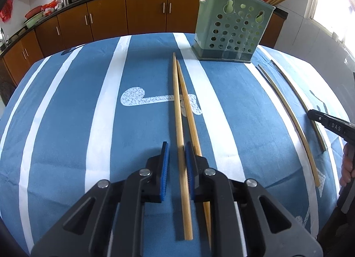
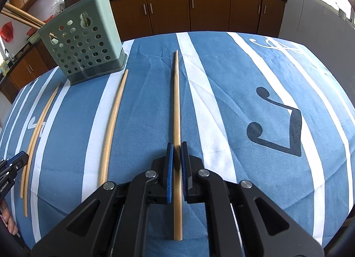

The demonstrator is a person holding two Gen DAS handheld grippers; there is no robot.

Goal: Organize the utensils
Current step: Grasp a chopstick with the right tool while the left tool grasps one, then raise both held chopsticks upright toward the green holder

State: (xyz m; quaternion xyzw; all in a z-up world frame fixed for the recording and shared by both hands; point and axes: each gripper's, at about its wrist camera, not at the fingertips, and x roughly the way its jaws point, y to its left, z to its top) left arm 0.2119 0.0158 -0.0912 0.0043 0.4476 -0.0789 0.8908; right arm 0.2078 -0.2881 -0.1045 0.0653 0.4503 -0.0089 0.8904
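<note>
— Well, where did things stand? The table [image 1: 66, 123] held the holder [image 1: 233, 32] at its far side.

— And the left gripper [image 1: 176, 152]?

— Nearly closed around one chopstick [image 1: 180, 146], not clearly pinching. The right gripper [image 2: 175, 152] pinched another chopstick [image 2: 176, 101].

— Then lift level, I'd judge, and tip ends into the holder.

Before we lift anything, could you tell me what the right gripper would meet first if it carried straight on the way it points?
Probably the blue striped tablecloth: the right gripper, closed on a chopstick, tilts down toward it. The green utensil holder stands well left of that line.
</note>
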